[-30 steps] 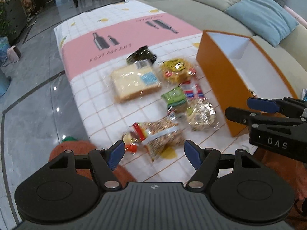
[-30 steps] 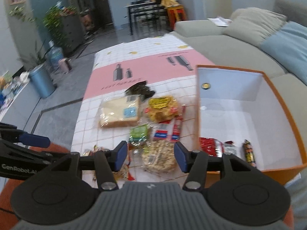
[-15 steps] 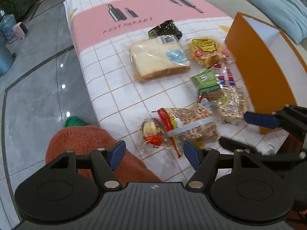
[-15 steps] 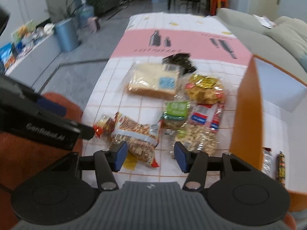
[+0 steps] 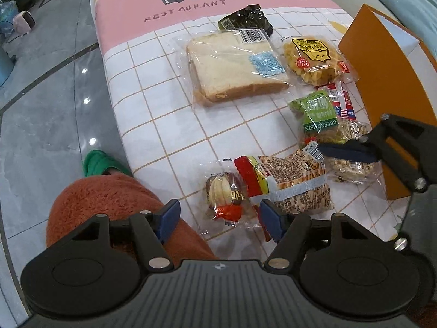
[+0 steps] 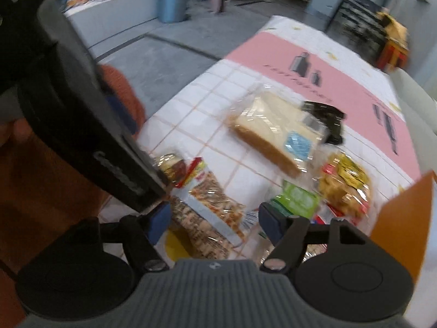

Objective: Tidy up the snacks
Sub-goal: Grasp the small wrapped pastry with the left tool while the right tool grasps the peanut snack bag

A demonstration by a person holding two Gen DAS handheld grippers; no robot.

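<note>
Now closer than a second ago, we hold left gripper [image 5: 218, 217] and right gripper [image 6: 214, 221], jaws apart, over the peanut bag [image 5: 289, 180] at the bench's near edge, pickup imminent.

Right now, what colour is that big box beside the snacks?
Orange outside, white inside: the box shows best in the left wrist view.

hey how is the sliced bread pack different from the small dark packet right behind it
The sliced bread pack is clear plastic showing pale slices; the small dark packet is opaque and nearly black. The bread pack is much the larger, a flat slab, while the dark packet looks crumpled. The bread pack bears a pale blue sticker; the dark packet shows none. Both lie on the tablecloth, untouched by either gripper.
</note>
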